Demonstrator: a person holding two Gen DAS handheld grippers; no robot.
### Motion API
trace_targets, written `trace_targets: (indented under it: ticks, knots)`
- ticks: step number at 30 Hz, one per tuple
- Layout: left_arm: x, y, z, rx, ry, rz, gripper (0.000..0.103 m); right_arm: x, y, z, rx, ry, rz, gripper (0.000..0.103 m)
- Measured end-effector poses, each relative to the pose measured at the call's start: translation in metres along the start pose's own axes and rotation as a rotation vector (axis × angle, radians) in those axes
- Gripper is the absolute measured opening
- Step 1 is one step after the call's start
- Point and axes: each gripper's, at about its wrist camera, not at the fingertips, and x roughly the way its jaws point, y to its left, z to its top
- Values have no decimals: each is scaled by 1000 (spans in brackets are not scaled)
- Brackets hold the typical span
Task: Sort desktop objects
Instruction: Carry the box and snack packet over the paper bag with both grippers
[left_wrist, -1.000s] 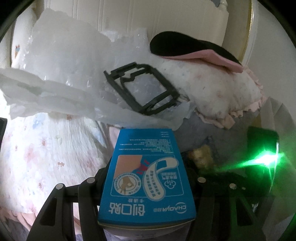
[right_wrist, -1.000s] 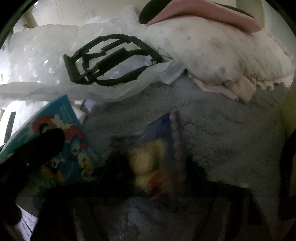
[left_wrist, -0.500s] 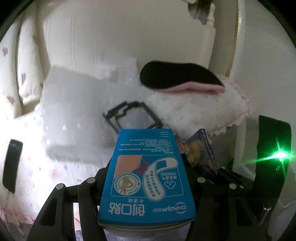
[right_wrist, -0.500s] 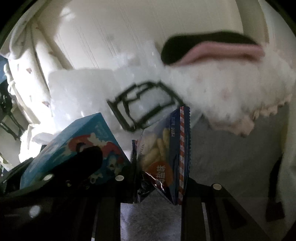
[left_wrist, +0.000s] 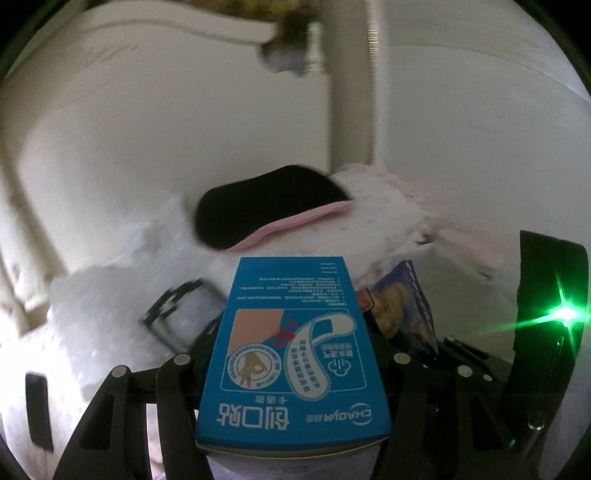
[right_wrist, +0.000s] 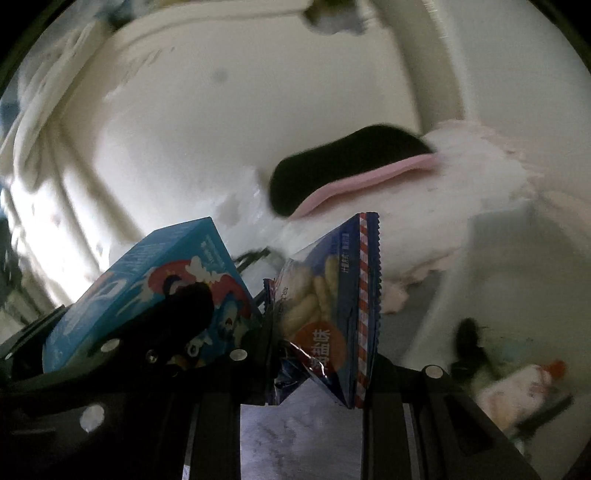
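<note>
The blue plaster box (left_wrist: 293, 354) sits clamped between the fingers of the left tongs (left_wrist: 291, 373), lower centre of the left wrist view. Its lid reads "CHAOYA", upside down, with Chinese characters and a drawing of a plaster. The blue snack packet (right_wrist: 332, 314) is pinched by the right tongs (right_wrist: 301, 369), centre of the right wrist view; it shows printed puffed sticks, a red-and-white striped edge and an orange disc with Chinese writing, not legible in full.

Change noted: a second ago both items were low over the grey blanket, the black plastic frame (left_wrist: 181, 314) large in view. Now the frame is small and half hidden, the cream headboard (left_wrist: 166, 129) fills the upper frame, and the black and pink slipper (left_wrist: 269, 210) lies mid-frame. Both items have been lifted clear together. Judgement: pick-up done, carrying to a sorting place remains; no destination is visible.
</note>
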Motion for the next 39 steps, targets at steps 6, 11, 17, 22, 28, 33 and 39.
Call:
trace_targets:
  ticks: [6, 11, 17, 22, 28, 33, 39]
  knots:
    - [9, -50, 16, 70, 18, -132, 57, -42, -44, 9, 53, -45, -128, 24]
    - [24, -86, 22, 194, 51, -171, 57, -46, -71, 10, 111, -56, -171, 24]
    - [58, -120, 20, 289, 108, -251, 57, -33, -103, 5, 197, -37, -249, 24]
    - [80, -132, 13, 248, 110, -323, 57, -36, -122, -4, 253, -16, -329, 24]
    - [92, -123, 8, 165, 141, -364, 83, -31, -123, -1, 225, 10, -391, 24]
    - [85, -113, 8, 142, 107, -336, 91, -31, -115, 0, 221, 4, -360, 25]
    - [88, -111, 8, 147, 118, -324, 91, -30, -111, -1, 202, 16, -374, 25]
